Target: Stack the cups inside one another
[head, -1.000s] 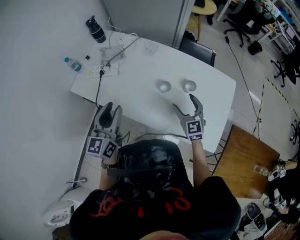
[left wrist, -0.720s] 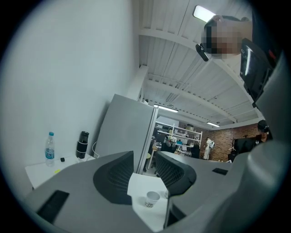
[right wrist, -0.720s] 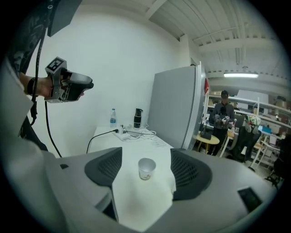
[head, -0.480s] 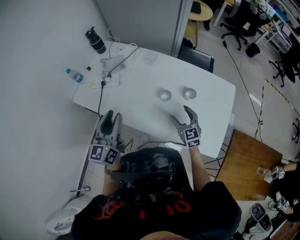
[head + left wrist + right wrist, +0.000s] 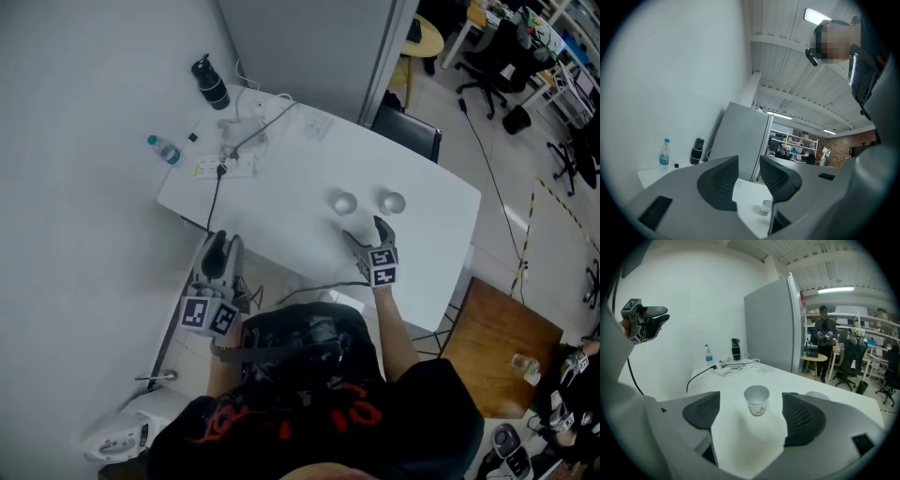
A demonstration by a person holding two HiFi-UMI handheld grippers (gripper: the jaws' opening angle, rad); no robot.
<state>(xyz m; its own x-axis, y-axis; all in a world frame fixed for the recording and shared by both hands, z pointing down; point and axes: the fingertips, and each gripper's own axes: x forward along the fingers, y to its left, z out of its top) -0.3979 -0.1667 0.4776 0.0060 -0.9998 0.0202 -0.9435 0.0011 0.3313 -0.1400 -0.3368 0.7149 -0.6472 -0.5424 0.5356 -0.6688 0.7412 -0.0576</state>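
White table in the head view stands against a pale wall and a grey partition. A water bottle, a black flask and a power strip sit at its far corner, and two paper cups, left cup and right cup, stand upright, side by side but apart, near its right end. Left gripper view shows the left gripper off the table's near edge, jaws apart with nothing between them, an office with shelves beyond. Right gripper view shows the right gripper aimed at the left cup, jaws opening wide, the cup in line between them yet untouched.
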